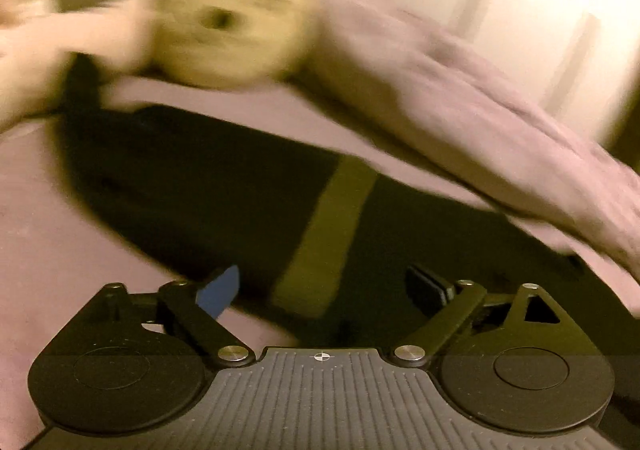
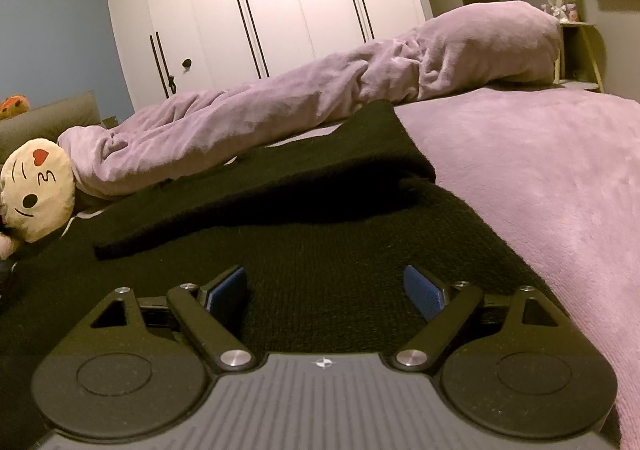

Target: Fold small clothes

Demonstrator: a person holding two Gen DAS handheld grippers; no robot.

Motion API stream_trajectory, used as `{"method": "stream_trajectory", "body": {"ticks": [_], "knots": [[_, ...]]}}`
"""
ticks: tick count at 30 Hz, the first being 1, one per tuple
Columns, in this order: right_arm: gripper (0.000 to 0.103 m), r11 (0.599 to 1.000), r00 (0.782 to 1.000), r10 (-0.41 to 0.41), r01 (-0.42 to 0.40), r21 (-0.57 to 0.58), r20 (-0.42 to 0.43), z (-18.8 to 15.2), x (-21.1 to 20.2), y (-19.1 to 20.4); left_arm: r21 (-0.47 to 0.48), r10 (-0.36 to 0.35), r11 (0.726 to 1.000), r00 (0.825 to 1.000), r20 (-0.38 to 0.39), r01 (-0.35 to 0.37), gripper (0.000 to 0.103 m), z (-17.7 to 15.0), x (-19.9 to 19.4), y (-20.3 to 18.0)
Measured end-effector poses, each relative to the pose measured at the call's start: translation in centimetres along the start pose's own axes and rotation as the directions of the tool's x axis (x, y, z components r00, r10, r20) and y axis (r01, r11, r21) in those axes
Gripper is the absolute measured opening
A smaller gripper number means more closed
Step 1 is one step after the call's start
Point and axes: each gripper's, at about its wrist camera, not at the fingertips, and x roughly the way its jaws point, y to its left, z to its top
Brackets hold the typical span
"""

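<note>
You are holding your left gripper point(image 1: 324, 292) over a black piece of clothing point(image 1: 200, 185) on the bed. Its two fingers are standing wide apart, and nothing is sitting between them. The picture from this hand is looking blurry. The black clothing is lying flat on the purple bed cover point(image 1: 36, 250), stretching from the far left to the near right. A dull yellow-green stripe point(image 1: 332, 234) is running across it, just past your fingers. Beyond the clothing, a round cream plush toy point(image 1: 232, 13) is resting at the far left. A rolled-up purple blanket point(image 1: 460, 105) is lying along the far side and coming down to the right.

You are holding your right gripper point(image 2: 326, 290) low over the same black clothing point(image 2: 320, 262). Its blue finger pads point(image 2: 426, 290) are standing wide apart too, with only the knit cloth under them and nothing being pinched. One part of the clothing is lying folded over on top of the rest, making a thick black flap point(image 2: 280, 185) just past your fingers. The purple bed cover point(image 2: 540, 189) is showing on the right. The purple blanket point(image 2: 320, 97) is stretching across the far side of the bed. The plush toy point(image 2: 36, 189) is sitting at the far left, touching the end of the blanket. White closet doors point(image 2: 260, 1) are standing far behind the bed.
</note>
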Motion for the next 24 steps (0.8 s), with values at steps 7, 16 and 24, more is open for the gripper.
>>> {"method": "stream_trajectory", "body": {"ticks": [7,16,24], "knots": [[0.089,0.999,1.000,-0.026,0.025,-0.039,-0.018,0.1,0.4,0.7,-0.419,0.102,0.904,0.995,0.012,-0.088,0.095,6.7,2.0,15.7],[0.089,0.993,0.997,-0.074,0.071,-0.093,-0.036,0.1,0.8,1.8,-0.517,0.004,0.855,0.998,-0.067,-0.039,0.012,9.1,6.9,21.0],[0.089,0.992,0.996,-0.076,0.072,-0.099,-0.038,0.1,0.7,1.7,-0.346,-0.068,0.935,0.997,0.044,0.079,0.009,10.2,3.7,16.9]]}}
